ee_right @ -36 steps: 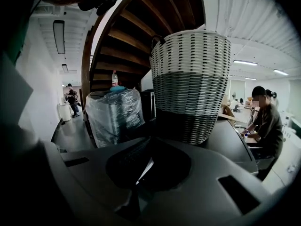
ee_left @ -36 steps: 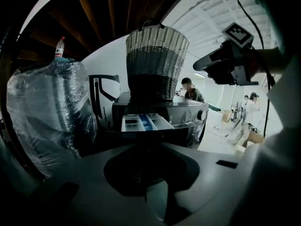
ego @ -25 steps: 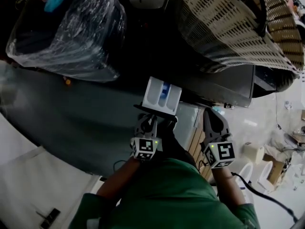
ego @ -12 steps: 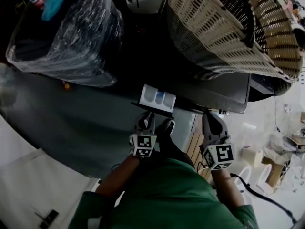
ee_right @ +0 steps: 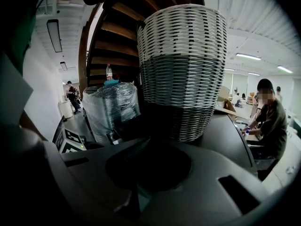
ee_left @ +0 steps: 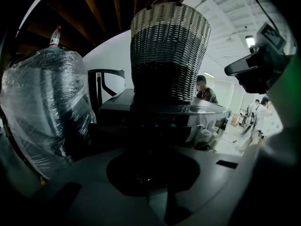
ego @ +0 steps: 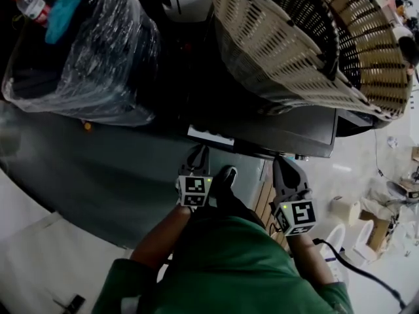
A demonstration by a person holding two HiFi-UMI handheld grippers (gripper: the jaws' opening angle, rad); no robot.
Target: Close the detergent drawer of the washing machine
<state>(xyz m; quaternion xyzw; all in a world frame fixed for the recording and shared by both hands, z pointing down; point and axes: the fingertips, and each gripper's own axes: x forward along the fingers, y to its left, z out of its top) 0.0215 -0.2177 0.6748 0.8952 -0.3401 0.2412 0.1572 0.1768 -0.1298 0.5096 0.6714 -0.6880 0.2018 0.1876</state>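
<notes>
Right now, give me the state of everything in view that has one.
detergent drawer, almost shut, thin white strip showing
left gripper, shut, tips near the drawer front
right gripper, shut, empty
wicker basket, upright on the washing machine
bottle, capped, atop the wrapped bin

The white detergent drawer (ego: 211, 136) juts only a thin strip from the dark washing machine (ego: 294, 131).
</notes>
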